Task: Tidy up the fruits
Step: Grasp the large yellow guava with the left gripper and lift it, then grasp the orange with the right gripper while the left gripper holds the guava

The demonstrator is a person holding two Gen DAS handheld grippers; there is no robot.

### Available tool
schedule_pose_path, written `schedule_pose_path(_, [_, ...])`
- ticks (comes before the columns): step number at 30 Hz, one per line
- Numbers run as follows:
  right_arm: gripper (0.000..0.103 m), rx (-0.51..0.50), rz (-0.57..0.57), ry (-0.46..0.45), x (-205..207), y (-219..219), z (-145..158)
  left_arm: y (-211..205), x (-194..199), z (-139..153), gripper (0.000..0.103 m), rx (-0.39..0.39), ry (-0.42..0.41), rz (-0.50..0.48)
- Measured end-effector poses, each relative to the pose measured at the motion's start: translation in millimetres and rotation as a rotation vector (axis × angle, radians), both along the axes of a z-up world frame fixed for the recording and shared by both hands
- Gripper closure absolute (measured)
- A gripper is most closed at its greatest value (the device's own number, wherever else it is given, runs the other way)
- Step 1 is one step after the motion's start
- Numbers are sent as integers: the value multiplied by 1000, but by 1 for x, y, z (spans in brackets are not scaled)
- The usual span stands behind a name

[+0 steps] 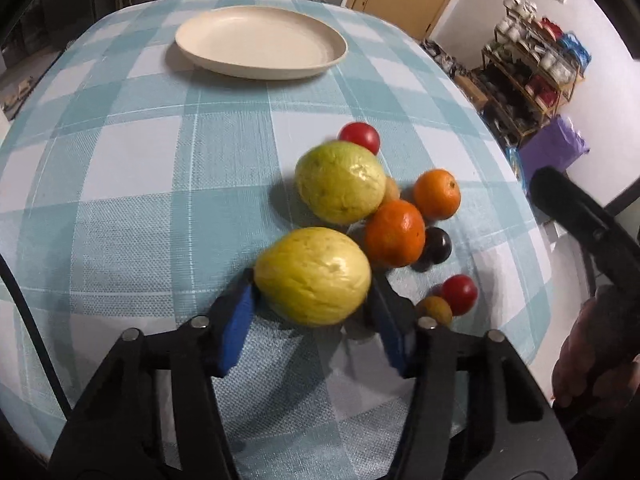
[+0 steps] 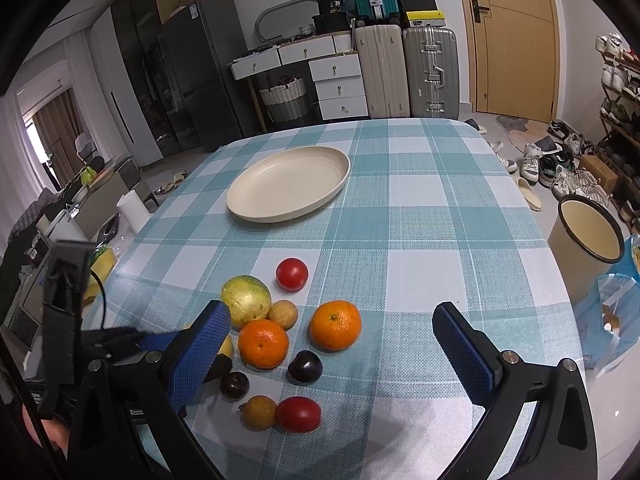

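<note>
1. Yellow guava (image 1: 313, 276) sits between my left gripper (image 1: 314, 308) pads, blue faces touching or nearly touching both of its sides; I read the tongs as clamped on it, though I cannot tell whether it has left the cloth.
2. My right gripper (image 2: 332, 344) hangs above the pile with its tongs wide apart, holding nothing.
3. Remaining fruit lies bunched on the checked cloth (image 2: 420, 208): a greener guava (image 2: 246, 300), two oranges (image 2: 263, 343) (image 2: 336, 325), two tomatoes (image 2: 292, 274) (image 2: 298, 414), two dark plums (image 2: 305, 367) (image 2: 234, 385), and two small tan fruits (image 2: 283, 313) (image 2: 258, 412).
4. Cream plate (image 2: 244, 210) is bare, well apart from the pile, across the table.
5. I judge this the first pick: fruit gripped, nothing delivered yet.
6. Next I would lift straight up to clear the neighbouring orange, carry forward to the plate, and set down low; the guava is round and could roll off.
</note>
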State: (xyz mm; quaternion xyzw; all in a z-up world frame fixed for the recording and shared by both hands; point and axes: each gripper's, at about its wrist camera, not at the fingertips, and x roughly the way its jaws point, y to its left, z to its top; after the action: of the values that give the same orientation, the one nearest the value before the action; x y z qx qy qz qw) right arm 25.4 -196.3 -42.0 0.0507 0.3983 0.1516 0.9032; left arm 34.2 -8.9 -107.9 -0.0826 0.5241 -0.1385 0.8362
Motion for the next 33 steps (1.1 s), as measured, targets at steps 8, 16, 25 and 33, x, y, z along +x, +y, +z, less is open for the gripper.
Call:
schedule_pose_path(8, [0,-23,-1,-7,-1,-1,-3,5,-2,-2,52,-37,-22,-17])
schedule_pose_path(16, [0,-48,-6,-13,0,-3,-6,11,-6,1,52,-39,-33,-9])
schedule_pose_path(25, [0,79,-8,67,17,-13,-26,32,-8,14,52,-43,-61,29])
schedule_pose_path(33, [4,50,13,100,29,-2,-45,46,-3,22,52,-32,-76,45])
